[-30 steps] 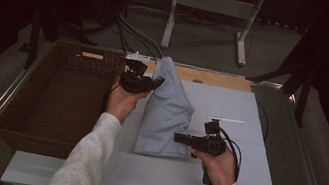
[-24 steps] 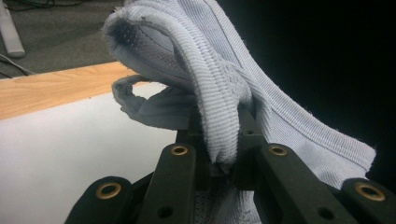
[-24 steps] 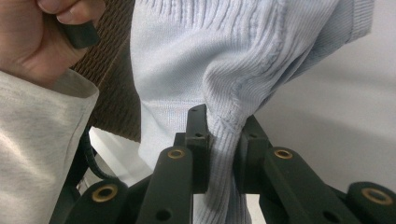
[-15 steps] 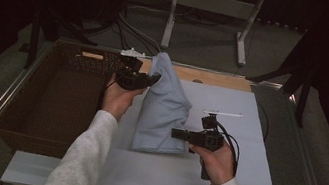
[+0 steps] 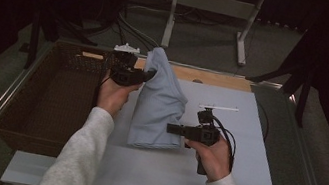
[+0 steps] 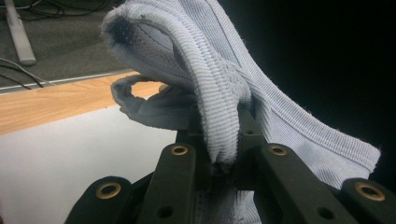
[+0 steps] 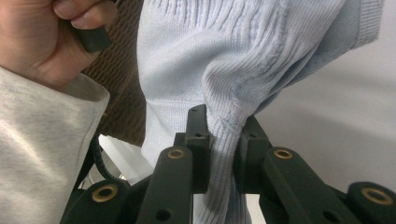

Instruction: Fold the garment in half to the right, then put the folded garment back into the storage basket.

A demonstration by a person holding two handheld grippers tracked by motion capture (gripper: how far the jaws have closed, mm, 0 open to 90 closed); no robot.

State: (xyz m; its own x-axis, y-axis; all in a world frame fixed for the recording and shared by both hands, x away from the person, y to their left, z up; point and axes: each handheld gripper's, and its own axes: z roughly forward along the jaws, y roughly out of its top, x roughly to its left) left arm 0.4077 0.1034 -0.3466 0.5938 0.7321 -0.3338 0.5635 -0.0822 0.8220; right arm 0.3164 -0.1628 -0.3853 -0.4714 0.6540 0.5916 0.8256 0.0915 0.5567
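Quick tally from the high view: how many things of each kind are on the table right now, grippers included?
Black two-jaw grippers: 2, the left gripper and the right gripper, both clamped on the garment
Pale blue ribbed knit garment: 1
Dark brown woven wicker basket: 1
White rectangular board lying under the garment: 1
Total: 5

Wicker basket [image 5: 50, 98] walls left, white board [image 5: 247, 131] open right

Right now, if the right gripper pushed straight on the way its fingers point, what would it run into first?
The right gripper is already shut on the light blue garment. Beyond that cloth, its line heads toward the left forearm's sleeve and then the wicker basket, though depth is hard to judge.
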